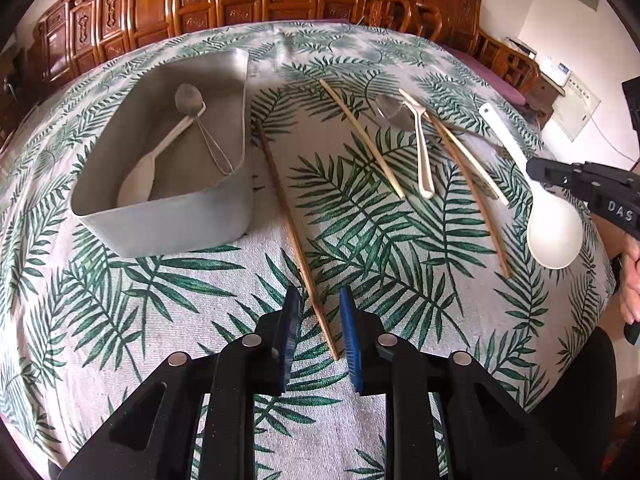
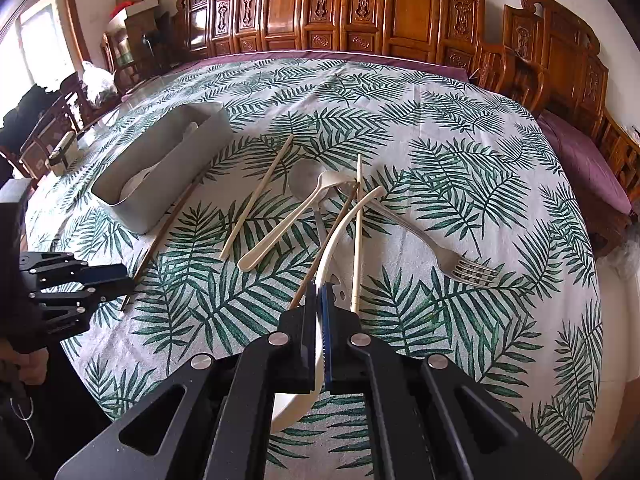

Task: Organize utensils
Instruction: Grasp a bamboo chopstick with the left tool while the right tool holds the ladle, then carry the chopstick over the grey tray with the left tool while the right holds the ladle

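Note:
My left gripper (image 1: 320, 300) is open, its jaws either side of the near end of a brown chopstick (image 1: 292, 232) lying on the cloth beside the grey bin (image 1: 168, 208). The bin holds a white rice paddle (image 1: 140, 180) and a metal spoon (image 1: 190, 98). My right gripper (image 2: 320, 292) is shut on a large white spoon (image 2: 340, 224); it also shows in the left wrist view (image 1: 554, 232). Pale chopsticks (image 2: 256, 200), a small white spoon (image 2: 288, 224), a metal spoon (image 2: 300, 178) and a fork (image 2: 460, 264) lie on the cloth.
The round table has a leaf-print cloth (image 1: 160, 300). Carved wooden chairs (image 2: 360, 8) ring the far side. The left gripper shows at the left of the right wrist view (image 2: 80, 280). Another brown chopstick (image 1: 476, 200) lies under the pile.

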{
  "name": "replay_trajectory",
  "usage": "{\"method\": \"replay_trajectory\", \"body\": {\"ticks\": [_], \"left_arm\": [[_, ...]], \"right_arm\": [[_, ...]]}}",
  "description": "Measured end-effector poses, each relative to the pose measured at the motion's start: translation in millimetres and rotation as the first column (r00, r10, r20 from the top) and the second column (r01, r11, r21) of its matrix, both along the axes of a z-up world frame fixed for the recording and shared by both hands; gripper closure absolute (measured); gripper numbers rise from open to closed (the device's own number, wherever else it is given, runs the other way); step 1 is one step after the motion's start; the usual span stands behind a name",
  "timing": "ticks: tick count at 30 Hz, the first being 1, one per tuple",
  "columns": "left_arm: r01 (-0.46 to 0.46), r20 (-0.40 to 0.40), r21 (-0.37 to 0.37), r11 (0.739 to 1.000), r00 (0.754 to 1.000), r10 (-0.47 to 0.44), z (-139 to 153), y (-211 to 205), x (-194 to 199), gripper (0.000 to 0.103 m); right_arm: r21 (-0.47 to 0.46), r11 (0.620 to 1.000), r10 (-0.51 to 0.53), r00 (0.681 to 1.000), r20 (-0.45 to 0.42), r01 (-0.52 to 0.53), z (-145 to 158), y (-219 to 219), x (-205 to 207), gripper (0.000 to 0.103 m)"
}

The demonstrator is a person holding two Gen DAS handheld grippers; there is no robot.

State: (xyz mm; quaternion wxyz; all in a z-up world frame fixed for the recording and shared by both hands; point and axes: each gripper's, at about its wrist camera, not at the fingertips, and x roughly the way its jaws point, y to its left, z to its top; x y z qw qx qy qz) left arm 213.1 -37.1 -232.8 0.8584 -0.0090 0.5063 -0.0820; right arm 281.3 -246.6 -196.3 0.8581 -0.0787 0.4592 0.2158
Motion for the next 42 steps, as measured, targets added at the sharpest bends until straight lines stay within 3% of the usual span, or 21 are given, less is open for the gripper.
{"method": "replay_trajectory", "body": {"ticks": [5, 8, 14, 20, 32, 42], "left_arm": [[0.003, -0.005, 0.019, 1.000, 1.000, -0.003, -5, -1, 4, 0.087], [0.001, -0.002, 0.039, 0.999, 1.000, -0.001, -6, -2, 7, 0.096], [0.014, 0.022, 0.061, 0.998, 1.000, -0.015, -2, -5, 5, 0.099], [0.026, 0.083, 0.074, 0.997, 0.996, -0.032, 18, -8, -3, 0.099], [0.029, 0.205, 0.028, 0.999, 0.978, -0.035, 73, 0, -17, 0.099], [0.006, 0.260, 0.021, 1.000, 0.965, -0.011, 99, 24, -18, 0.099]], "right_arm": [[0.002, 1.000, -0.004, 1.000, 0.001, 0.004, 1, -3, -1, 0.100], [0.002, 1.000, -0.006, 1.000, -0.002, 0.006, 0, -4, 0, 0.100], [-0.004, 1.000, -0.005, 1.000, -0.009, 0.005, -3, -5, -1, 0.100], [0.016, 1.000, -0.019, 1.000, -0.010, 0.019, -1, -11, 1, 0.100], [0.045, 0.999, -0.013, 1.000, 0.003, 0.013, 9, -10, -1, 0.100], [0.067, 0.998, 0.018, 1.000, 0.026, -0.020, 24, 5, -8, 0.100]]}}
